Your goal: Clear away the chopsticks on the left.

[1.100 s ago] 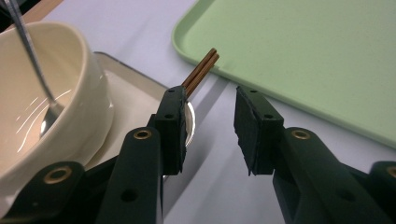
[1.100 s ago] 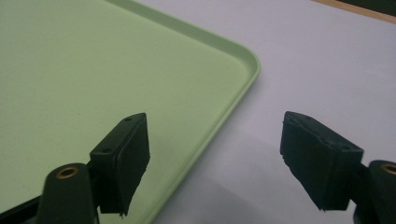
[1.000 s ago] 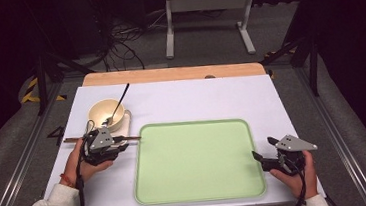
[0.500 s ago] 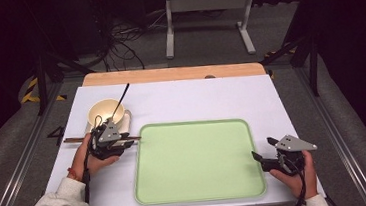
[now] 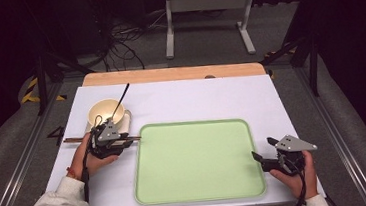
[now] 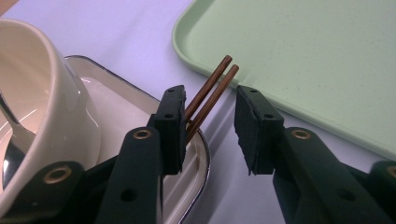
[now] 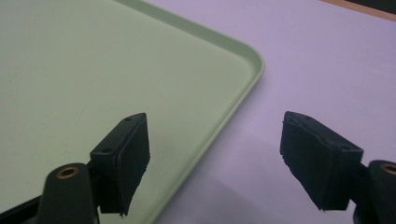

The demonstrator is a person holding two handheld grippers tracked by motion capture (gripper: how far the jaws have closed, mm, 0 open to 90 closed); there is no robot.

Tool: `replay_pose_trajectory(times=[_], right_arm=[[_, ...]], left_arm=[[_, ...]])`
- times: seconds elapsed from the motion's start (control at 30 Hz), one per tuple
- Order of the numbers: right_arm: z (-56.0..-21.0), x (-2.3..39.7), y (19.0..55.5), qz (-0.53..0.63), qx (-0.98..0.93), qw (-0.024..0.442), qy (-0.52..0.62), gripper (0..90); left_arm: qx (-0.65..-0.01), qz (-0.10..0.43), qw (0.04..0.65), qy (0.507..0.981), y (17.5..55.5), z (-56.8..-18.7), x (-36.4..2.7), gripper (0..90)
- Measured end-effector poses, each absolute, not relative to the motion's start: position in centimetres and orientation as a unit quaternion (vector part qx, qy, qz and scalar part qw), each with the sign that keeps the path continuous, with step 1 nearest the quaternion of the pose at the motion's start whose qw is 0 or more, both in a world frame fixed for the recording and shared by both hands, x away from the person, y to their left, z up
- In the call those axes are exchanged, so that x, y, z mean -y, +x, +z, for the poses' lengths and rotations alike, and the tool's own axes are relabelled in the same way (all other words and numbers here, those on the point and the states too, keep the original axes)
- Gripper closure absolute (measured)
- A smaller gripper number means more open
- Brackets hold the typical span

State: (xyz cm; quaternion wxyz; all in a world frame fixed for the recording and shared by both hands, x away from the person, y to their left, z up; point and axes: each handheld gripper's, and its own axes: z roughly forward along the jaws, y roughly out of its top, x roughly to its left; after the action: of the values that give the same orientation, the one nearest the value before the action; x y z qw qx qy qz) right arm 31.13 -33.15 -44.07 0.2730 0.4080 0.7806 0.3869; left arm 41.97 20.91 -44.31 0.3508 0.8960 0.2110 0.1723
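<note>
No readable text or markings anywhere

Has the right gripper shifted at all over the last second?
No. The right gripper sits at the same spot against the green tray's right edge, near its front corner.

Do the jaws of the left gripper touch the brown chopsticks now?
Cannot tell. In the left gripper view the chopsticks pass close beside one pad of the left gripper, which hides their near part; a clear gap separates them from the other pad.
</note>
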Motion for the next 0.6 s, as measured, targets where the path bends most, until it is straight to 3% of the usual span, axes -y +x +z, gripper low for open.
replay_pose_trajectory(times=[0.6], right_arm=[[-44.2, 33.0, 31.2, 0.384, -0.784, 0.267, 0.408, 24.6]], left_arm=[[-0.219, 0.169, 0.357, 0.892, 42.4, -44.3, -22.8, 69.0]])
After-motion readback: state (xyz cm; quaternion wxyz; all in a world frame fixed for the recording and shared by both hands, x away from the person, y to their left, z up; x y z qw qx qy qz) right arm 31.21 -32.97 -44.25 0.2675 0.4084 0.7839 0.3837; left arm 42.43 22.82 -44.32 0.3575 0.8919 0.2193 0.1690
